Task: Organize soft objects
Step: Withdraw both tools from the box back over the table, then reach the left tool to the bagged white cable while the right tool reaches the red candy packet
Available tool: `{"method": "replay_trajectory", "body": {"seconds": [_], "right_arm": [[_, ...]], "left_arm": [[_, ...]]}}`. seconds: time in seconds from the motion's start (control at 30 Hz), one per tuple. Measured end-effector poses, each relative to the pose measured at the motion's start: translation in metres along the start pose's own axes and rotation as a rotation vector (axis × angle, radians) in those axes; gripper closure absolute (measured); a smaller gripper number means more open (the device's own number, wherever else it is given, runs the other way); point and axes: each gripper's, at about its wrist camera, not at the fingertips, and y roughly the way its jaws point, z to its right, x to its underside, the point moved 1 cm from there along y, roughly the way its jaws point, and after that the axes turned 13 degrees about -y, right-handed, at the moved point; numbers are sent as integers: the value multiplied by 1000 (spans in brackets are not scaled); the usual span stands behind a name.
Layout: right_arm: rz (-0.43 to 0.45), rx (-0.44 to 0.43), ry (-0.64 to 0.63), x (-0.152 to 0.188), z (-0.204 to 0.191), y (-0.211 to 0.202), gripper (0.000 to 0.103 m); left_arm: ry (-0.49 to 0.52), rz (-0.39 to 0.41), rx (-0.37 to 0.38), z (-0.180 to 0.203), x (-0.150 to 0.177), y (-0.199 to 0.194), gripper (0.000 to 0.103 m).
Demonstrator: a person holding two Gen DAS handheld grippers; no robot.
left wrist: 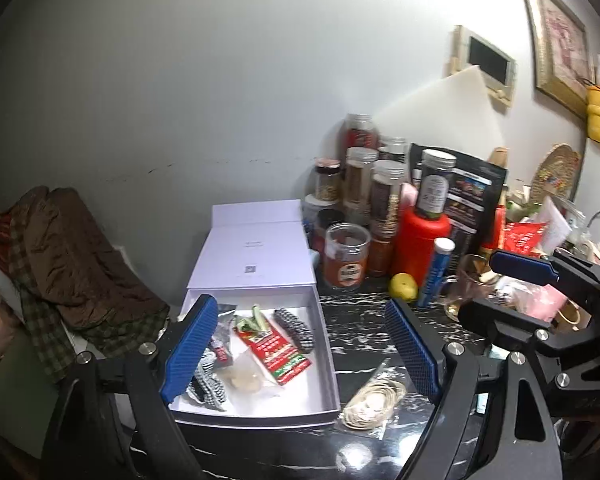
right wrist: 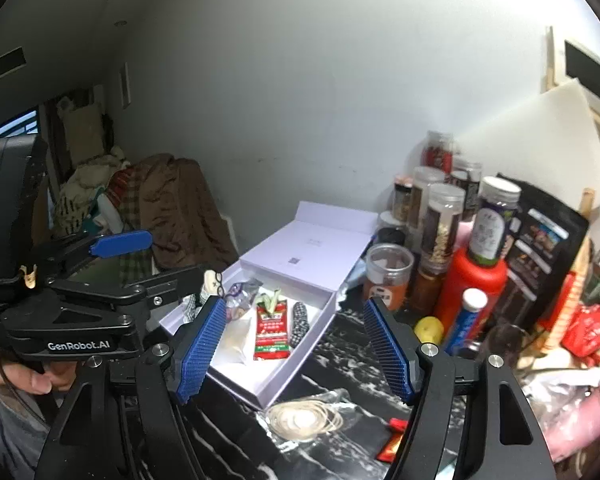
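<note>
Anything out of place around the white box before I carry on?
Yes: a clear bag of coiled cord lies on the black marble counter just outside the white box, while the other soft packets sit inside. Small red packets also lie loose nearby.

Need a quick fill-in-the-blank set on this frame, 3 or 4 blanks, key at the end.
1. The red sachet lies inside the white ____.
2. The clear bag of rubber bands lies on the black marble ____, outside the box.
3. Neither the left gripper nor the right gripper holds anything; both stand ____.
4. The small round fruit beside the blue tube is ____ in colour.

Missing words: box; countertop; open; yellow
</note>
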Motion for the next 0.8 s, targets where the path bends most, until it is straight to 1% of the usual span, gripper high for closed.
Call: {"method": "replay_trajectory", "body": {"seconds": [0.1, 0.17, 0.23, 0.4, 0.63, 0.8], "right_arm": [[15, 15, -3, 5, 0, -17, 29], [20, 30, -3, 10, 0, -27, 26], [20, 44, -3, 15, 1, -36, 26], [4, 68, 3, 31, 4, -51, 26], [-43, 83, 54, 61, 15, -53, 26], [-89, 82, 84, 83, 21, -44, 26]], "left_arm": [[11, -7, 43, 9, 5, -6, 17], [11, -20, 70, 14, 9, -8, 17], [17, -33, 99, 21, 14, -9, 17], [37, -57, 126, 36, 30, -10, 17], [51, -118, 158, 47, 53, -1, 17], [43, -188, 188, 51, 74, 14, 17]]}}
